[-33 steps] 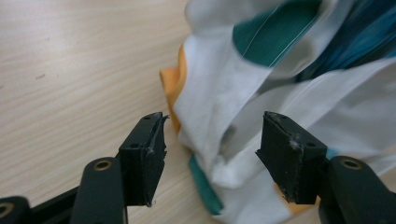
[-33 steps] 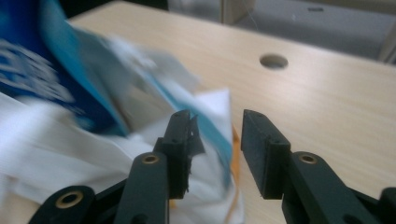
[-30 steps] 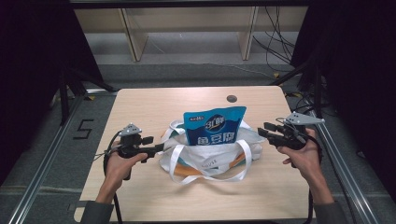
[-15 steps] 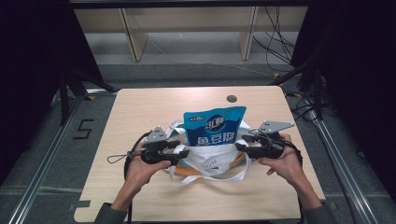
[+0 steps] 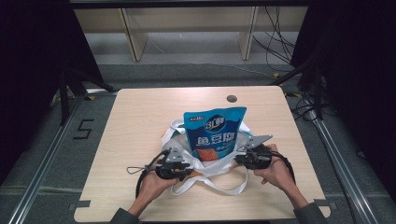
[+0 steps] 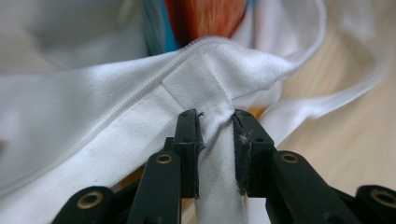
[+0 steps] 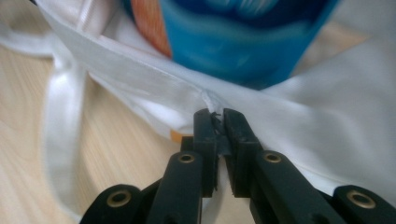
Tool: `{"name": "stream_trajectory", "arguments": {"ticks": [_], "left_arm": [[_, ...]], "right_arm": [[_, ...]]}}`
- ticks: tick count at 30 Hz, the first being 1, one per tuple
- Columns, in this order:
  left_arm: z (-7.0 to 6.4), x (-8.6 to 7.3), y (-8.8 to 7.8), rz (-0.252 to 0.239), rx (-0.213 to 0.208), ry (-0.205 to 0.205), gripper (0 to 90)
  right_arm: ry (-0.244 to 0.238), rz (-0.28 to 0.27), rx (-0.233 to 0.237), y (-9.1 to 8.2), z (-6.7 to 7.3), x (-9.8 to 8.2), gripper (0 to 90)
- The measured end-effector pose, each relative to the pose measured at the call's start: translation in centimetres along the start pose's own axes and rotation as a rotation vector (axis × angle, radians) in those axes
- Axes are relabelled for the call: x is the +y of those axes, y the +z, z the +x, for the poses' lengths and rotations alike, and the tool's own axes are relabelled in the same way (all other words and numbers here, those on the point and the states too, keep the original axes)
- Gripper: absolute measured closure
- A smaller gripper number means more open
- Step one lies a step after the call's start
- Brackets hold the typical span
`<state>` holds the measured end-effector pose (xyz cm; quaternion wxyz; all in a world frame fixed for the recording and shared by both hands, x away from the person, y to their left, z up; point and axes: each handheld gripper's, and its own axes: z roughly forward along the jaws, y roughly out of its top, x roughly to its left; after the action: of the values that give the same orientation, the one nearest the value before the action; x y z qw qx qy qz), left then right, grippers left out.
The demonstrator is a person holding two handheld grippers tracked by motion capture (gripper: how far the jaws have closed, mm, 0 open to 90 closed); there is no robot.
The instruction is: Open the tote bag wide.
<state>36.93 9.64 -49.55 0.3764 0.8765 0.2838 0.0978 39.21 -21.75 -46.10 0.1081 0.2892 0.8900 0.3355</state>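
Your left claw (image 6: 215, 122) has been closing around the white bag's (image 5: 205, 170) strap; your right claw (image 7: 219, 117) has just closed, pinching the bag's rim beside the blue pouch (image 5: 214, 135).

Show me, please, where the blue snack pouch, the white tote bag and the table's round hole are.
blue snack pouch (image 5: 214, 133), high view, its printed front.
white tote bag (image 6: 93, 135), left gripper view, cloth below the seam.
round hole (image 5: 231, 99), high view, its centre.

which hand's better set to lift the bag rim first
Right, probably: the right gripper has its jaws closed tight on the bag rim. The left gripper, just closing, shows a wider gap around the strap.
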Motion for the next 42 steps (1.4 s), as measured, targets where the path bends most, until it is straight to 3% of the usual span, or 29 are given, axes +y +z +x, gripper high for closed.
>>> {"name": "stream_trajectory", "arguments": {"ticks": [3, 4, 5, 7, 8, 10, 12, 13, 14, 16, 18, 20, 23, 25, 27, 30, 31, 32, 33, 34, 35, 37, 38, 40, 41, 42], "left_arm": [[0.6, -0.7, 0.6, 0.011, -0.016, -0.006, 73.4], [0.5, -1.2, 0.8, 0.015, -0.015, -0.041, 74.2], [0.7, -1.6, 0.8, -0.013, -0.034, -0.078, 74.8], [1.0, -1.4, 0.7, -0.007, -0.048, -0.085, 74.9], [1.0, -1.3, 0.7, 0.001, -0.049, -0.083, 74.8], [0.4, -0.9, 0.2, 0.012, -0.038, -0.071, 73.7], [0.2, -0.5, -0.6, 0.000, -0.059, -0.064, 69.7], [0.1, -0.4, -1.0, -0.017, -0.075, -0.077, 65.2], [0.1, -0.2, -1.7, -0.029, -0.102, -0.078, 59.2], [0.0, 0.3, -3.3, -0.038, -0.130, -0.087, 46.0], [0.2, 0.9, -5.2, -0.088, -0.141, -0.107, 39.4], [0.8, 1.6, -6.8, -0.142, -0.130, -0.119, 38.0], [2.3, 2.7, -8.7, -0.189, -0.045, -0.122, 38.1], [3.5, 3.2, -9.1, -0.213, 0.000, -0.135, 39.0], [4.9, 3.7, -8.8, -0.236, 0.072, -0.146, 40.2], [6.9, 4.7, -7.0, -0.218, 0.159, -0.115, 38.1], [7.5, 4.9, -6.7, -0.204, 0.156, -0.087, 37.7], [8.0, 5.1, -5.7, -0.213, 0.172, -0.118, 37.6], [8.7, 5.3, -4.9, -0.215, 0.159, -0.133, 39.3], [9.0, 5.4, -4.3, -0.240, 0.155, -0.155, 46.9], [9.4, 5.6, -4.0, -0.247, 0.144, -0.152, 56.4], [10.2, 5.9, -3.1, -0.278, 0.168, -0.164, 72.6], [10.6, 5.9, -2.4, -0.299, 0.169, -0.193, 78.3], [11.6, 5.6, -1.3, -0.282, 0.131, -0.239, 84.4], [12.0, 5.3, -0.8, -0.270, 0.134, -0.240, 85.0], [12.6, 4.7, -0.1, -0.219, 0.144, -0.228, 85.0]], "right_arm": [[-0.013, 0.090, -0.009, 2.3, 0.7, -1.1, 85.6], [-0.025, 0.087, -0.007, 2.7, 0.6, -1.5, 85.7], [-0.007, 0.077, 0.006, 2.8, 0.7, -1.8, 85.7], [-0.012, 0.088, 0.017, 2.6, 0.5, -2.2, 85.7], [0.032, 0.083, 0.014, 2.6, 0.9, -2.3, 85.7], [0.020, 0.091, 0.016, 2.2, 0.8, -2.0, 85.1], [0.000, 0.048, 0.027, 1.6, 0.5, -1.6, 79.5], [0.034, 0.019, 0.043, 0.8, 0.5, -1.3, 74.2], [0.034, -0.012, 0.051, 0.3, 0.3, -1.1, 67.9], [0.047, -0.084, 0.076, -2.2, -0.4, -0.5, 63.2], [0.108, -0.184, 0.087, -4.8, -1.0, 0.1, 60.6], [0.099, -0.275, 0.027, -6.7, -1.8, 0.6, 59.6], [0.107, -0.282, -0.096, -7.7, -2.7, 1.3, 59.7], [0.115, -0.269, -0.124, -7.2, -3.3, 1.5, 57.5], [0.111, -0.243, -0.150, -6.2, -4.1, 1.6, 55.3], [0.122, -0.222, -0.149, -4.8, -5.1, 1.9, 55.3], [0.111, -0.214, -0.144, -4.1, -5.6, 2.0, 56.2], [0.113, -0.202, -0.136, -3.7, -5.8, 2.0, 59.3], [0.103, -0.185, -0.133, -2.9, -6.2, 2.0, 69.2], [0.087, -0.174, -0.134, -2.3, -6.7, 2.1, 78.2], [0.106, -0.180, -0.145, -2.0, -7.1, 2.0, 83.6], [0.088, -0.189, -0.169, -1.5, -7.8, 2.1, 88.3], [0.098, -0.200, -0.189, -1.1, -8.0, 2.2, 88.5], [0.106, -0.195, -0.205, -0.6, -8.5, 2.4, 88.7], [0.091, -0.185, -0.229, -0.1, -8.8, 2.4, 88.7], [0.093, -0.174, -0.233, 0.4, -8.9, 2.4, 88.7]]}}
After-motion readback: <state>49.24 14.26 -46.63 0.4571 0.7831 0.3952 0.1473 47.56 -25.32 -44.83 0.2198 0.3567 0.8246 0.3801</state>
